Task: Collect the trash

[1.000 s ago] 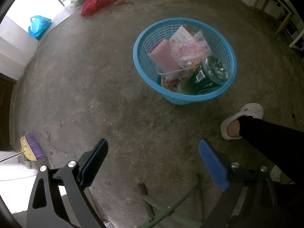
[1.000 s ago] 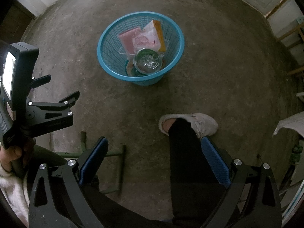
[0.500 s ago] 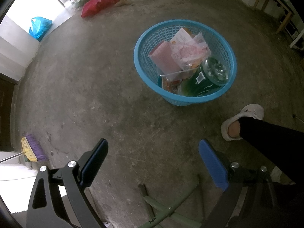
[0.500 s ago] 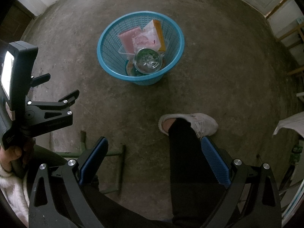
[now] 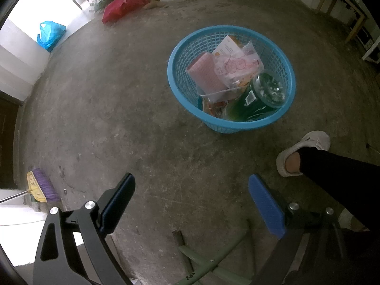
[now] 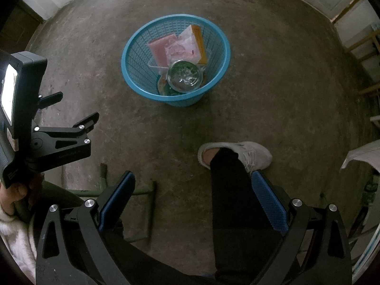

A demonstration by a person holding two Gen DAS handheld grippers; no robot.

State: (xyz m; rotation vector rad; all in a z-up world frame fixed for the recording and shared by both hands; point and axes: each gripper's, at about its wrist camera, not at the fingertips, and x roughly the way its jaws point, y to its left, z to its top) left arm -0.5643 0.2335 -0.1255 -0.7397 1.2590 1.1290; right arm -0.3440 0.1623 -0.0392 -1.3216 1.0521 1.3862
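A blue plastic basket (image 5: pixel 180 54) stands on the concrete floor; it also shows in the right wrist view (image 6: pixel 135 54). It holds a pink packet (image 5: pixel 205 74), a clear wrapper with pink print (image 5: pixel 234 65), a green bottle (image 5: pixel 258 97) and other wrappers. My left gripper (image 5: pixel 191 201) is open and empty, held above the floor well short of the basket. My right gripper (image 6: pixel 192 199) is open and empty, above the person's leg. The left gripper's body (image 6: pixel 47 140) shows at the left of the right wrist view.
The person's white shoe (image 5: pixel 306 147) and black trouser leg (image 6: pixel 228 190) are near the basket. A green metal frame (image 5: pixel 206 263) lies below. A purple broom (image 5: pixel 41 187) is at left. A red bag (image 5: pixel 123 6) and a blue bag (image 5: pixel 49 34) lie by the far wall.
The view of the left wrist has shifted very slightly, so the basket sits a touch lower. Both grippers stay open and nearly still.
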